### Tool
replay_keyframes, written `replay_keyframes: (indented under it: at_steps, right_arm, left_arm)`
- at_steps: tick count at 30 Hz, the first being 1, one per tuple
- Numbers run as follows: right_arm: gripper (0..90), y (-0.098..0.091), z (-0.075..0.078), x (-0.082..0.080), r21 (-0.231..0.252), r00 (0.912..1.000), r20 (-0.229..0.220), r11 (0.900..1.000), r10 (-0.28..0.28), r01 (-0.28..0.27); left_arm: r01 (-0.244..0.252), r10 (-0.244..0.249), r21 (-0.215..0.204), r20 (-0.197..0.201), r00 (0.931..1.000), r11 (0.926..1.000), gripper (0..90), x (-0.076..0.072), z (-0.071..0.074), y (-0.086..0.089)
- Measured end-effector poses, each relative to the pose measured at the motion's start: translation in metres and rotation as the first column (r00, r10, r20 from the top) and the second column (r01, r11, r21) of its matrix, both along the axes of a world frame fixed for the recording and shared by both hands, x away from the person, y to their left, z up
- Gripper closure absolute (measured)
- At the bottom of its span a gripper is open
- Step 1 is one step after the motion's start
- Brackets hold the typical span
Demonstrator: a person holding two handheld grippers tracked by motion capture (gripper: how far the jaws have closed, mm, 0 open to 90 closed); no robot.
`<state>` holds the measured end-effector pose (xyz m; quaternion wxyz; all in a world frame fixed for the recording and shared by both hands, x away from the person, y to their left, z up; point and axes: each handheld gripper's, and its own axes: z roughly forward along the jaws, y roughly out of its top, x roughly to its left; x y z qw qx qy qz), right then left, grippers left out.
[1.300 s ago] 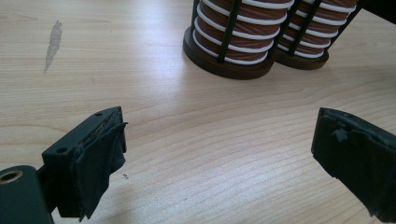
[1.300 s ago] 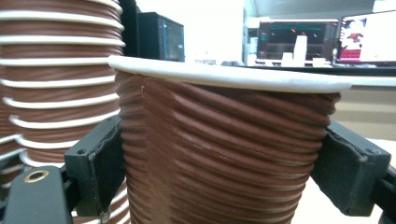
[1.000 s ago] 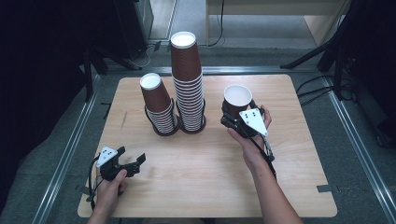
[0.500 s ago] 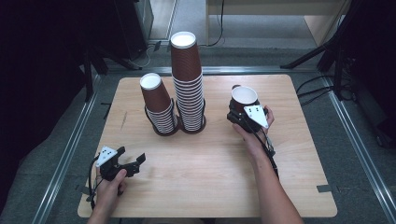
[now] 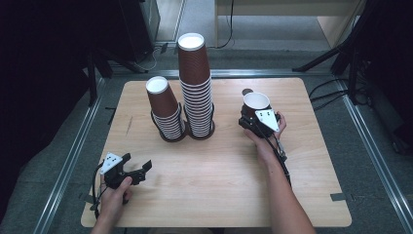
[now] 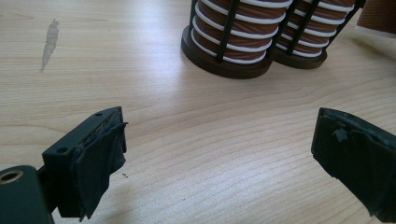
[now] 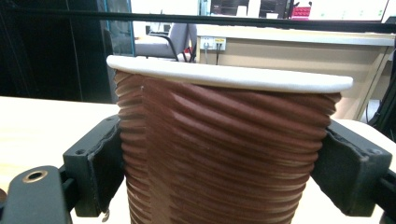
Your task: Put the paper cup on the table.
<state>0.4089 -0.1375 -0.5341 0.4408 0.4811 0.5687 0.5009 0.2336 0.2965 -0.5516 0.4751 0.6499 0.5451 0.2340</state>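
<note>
The right gripper jaws clamp the ribbed brown cup on both sides.

Cup + R gripper farther right.

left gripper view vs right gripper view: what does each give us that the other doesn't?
Left gripper view alone: its open jaws over bare table, and the bases of the two cup stacks in their black holders. Right gripper view alone: the single brown cup clamped between its jaws, with room furniture behind. Shared: the light wooden tabletop and ribbed brown paper cups.
</note>
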Motion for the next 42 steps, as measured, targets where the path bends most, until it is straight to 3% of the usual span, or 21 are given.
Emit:
replay_keyframes:
  at_steps: [26,42]
  right_arm:
    - [12.1,0.0027,-0.0073,-0.0006,-0.038,0.998,-0.063,0.9993,0.007,-0.009]
    - [12.4,0.002,-0.0061,-0.0065,-0.025,0.9954,-0.096,0.9996,0.011,-0.014]
  left_arm:
    - [0.004,-0.004,-0.001,-0.004,1.0,1.0,3.2,0.0003,0.0001,0.0004]
    - [0.005,-0.005,0.002,-0.003,1.0,1.0,3.2,0.0004,0.0,0.0001]
